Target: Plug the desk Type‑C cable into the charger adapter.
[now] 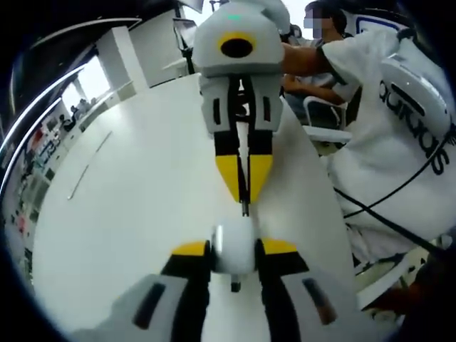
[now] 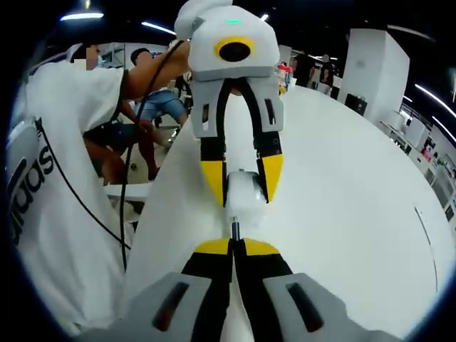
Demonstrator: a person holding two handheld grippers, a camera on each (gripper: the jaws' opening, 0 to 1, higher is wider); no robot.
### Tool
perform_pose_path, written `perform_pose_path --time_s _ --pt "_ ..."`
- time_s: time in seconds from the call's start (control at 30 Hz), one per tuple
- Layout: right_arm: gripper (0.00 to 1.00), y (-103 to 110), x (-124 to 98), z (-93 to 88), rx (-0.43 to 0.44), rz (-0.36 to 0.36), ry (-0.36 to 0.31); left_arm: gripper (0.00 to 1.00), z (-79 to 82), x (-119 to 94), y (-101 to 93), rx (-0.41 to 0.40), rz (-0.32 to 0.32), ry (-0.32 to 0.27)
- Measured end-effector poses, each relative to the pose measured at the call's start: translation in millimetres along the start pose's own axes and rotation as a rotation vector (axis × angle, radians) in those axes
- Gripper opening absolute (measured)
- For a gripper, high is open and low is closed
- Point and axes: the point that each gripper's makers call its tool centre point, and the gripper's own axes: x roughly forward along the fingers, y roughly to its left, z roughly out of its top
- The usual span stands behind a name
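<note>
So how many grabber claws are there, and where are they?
2. The left gripper is at the bottom of the left gripper view, clamping the white charger adapter. The right gripper faces it from above, pinching the Type-C cable plug just off the adapter.

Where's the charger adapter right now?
The charger adapter sits between the left gripper's fingers over the white table, facing the right gripper holding the cable plug.
</note>
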Motion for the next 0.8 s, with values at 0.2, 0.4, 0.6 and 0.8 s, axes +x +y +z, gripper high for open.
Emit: perform_pose_path --time_s 0.2,0.4,0.6,0.8 --pt "0.02 -0.1 -0.2 2.2 -0.023 -0.004 0.044 0.24 -0.5 0.6 0.6 0.003 -0.005 0.023" --pt "0.03 -3.3 -1.4 -0.1 -0.011 0.006 0.008 0.24 -1.1 0.4 0.8 0.000 -0.006 0.021" --pt "0.03 -5.5 0.6 2.7 -0.020 0.020 -0.080 0.25 -0.9 0.1 1.1 -0.004 -0.013 0.010" --pt "0.09 -8.2 -2.9 7.9 -0.023 0.014 -0.165 0.25 -0.6 0.4 0.2 -0.006 -0.015 0.009"
